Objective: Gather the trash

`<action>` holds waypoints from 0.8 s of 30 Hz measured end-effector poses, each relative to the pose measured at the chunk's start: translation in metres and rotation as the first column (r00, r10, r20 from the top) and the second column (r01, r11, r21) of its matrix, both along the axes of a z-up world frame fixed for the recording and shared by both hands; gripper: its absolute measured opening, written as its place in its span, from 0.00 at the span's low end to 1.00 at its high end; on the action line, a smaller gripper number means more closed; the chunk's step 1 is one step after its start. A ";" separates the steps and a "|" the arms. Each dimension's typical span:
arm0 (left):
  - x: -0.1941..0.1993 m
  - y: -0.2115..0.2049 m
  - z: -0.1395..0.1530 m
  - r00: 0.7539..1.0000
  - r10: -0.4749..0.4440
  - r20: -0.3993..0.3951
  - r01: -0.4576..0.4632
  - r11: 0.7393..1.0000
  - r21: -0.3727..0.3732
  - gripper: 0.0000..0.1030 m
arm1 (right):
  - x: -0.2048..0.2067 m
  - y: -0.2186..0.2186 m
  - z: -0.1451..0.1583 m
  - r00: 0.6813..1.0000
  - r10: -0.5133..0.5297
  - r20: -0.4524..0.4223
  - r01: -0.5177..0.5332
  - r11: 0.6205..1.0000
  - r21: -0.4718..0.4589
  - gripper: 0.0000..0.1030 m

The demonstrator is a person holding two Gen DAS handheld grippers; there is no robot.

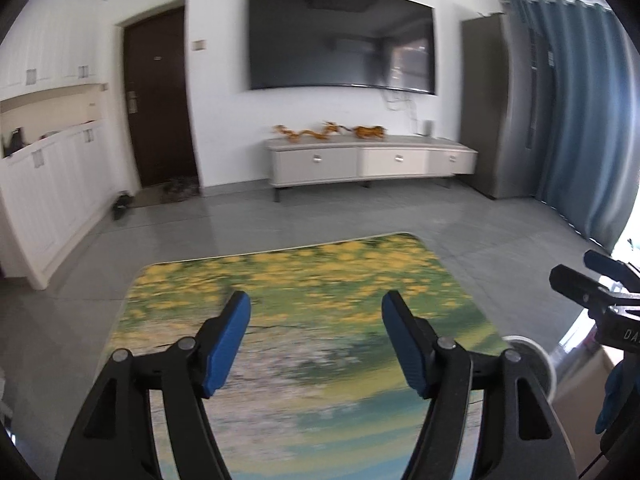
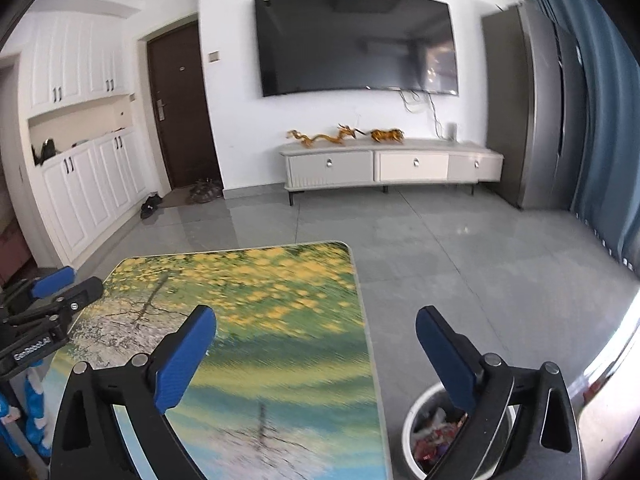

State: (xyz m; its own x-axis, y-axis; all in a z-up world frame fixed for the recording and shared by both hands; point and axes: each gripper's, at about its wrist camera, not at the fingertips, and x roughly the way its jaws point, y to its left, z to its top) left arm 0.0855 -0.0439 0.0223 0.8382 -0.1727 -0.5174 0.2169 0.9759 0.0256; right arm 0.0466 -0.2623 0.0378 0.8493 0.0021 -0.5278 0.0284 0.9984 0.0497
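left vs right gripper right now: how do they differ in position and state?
The left gripper hangs over the patterned table; the right gripper straddles that table's right edge, its right finger above the white trash bin on the floor. The left one has only tabletop between its jaws; the right one has tabletop and grey floor. Shared: both open, both hold nothing, both face the TV wall.

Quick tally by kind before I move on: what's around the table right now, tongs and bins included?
Tongs: 2, left tongs and right tongs, both open and empty
Table: 1, no loose trash visible on it
Trash bin: 1, on the floor beside the table, holding wrappers
Total: 4
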 end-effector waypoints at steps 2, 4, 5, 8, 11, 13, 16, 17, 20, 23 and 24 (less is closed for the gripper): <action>-0.002 0.017 0.000 0.999 0.035 0.009 -0.035 0.999 0.004 0.65 | 0.006 0.018 -0.002 1.000 0.011 0.008 -0.010 1.000 -0.017 1.00; -0.003 0.032 0.000 0.998 0.064 0.015 -0.064 0.998 0.000 0.65 | 0.011 0.032 -0.005 1.000 0.018 0.009 -0.018 0.999 -0.034 1.00; -0.005 0.036 0.000 0.997 0.077 0.020 -0.077 0.997 -0.001 0.65 | 0.014 0.039 -0.008 1.000 0.021 0.003 -0.021 0.999 -0.046 1.00; -0.008 0.049 -0.001 0.994 0.109 0.028 -0.109 0.994 -0.009 0.65 | 0.015 0.054 -0.016 0.999 0.034 -0.005 -0.034 0.997 -0.064 1.00; -0.010 0.055 -0.002 0.991 0.131 0.036 -0.130 0.991 -0.013 0.65 | 0.010 0.068 -0.022 0.999 0.042 -0.008 -0.043 0.995 -0.089 1.00; -0.011 0.055 -0.004 0.990 0.137 0.045 -0.137 0.991 -0.006 0.65 | 0.007 0.074 -0.024 0.999 0.044 -0.002 -0.044 0.994 -0.102 1.00; -0.013 0.049 -0.008 0.991 0.126 0.052 -0.126 0.992 0.011 0.65 | 0.002 0.077 -0.027 0.999 0.039 0.011 -0.038 0.992 -0.117 1.00; -0.014 0.047 -0.009 0.991 0.124 0.055 -0.125 0.992 0.018 0.65 | -0.001 0.077 -0.028 0.999 0.037 0.015 -0.034 0.992 -0.122 1.00; -0.017 0.040 -0.013 0.991 0.120 0.056 -0.122 0.992 0.030 0.65 | -0.005 0.074 -0.030 0.999 0.023 0.022 -0.020 0.991 -0.135 1.00; -0.018 0.038 -0.017 0.991 0.127 0.052 -0.129 0.991 0.031 0.65 | -0.009 0.069 -0.033 1.000 0.009 0.027 -0.005 0.990 -0.139 1.00; -0.019 0.038 -0.017 0.990 0.129 0.054 -0.130 0.991 0.027 0.65 | -0.011 0.068 -0.034 1.000 0.003 0.028 0.000 0.990 -0.139 1.00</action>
State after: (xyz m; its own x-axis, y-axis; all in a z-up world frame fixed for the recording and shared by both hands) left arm 0.0667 -0.0062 0.0054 0.8785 -0.0458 -0.4756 0.0862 0.9943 0.0634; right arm 0.0359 -0.1947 0.0036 0.8638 -0.0685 -0.4991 0.0274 0.9956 -0.0891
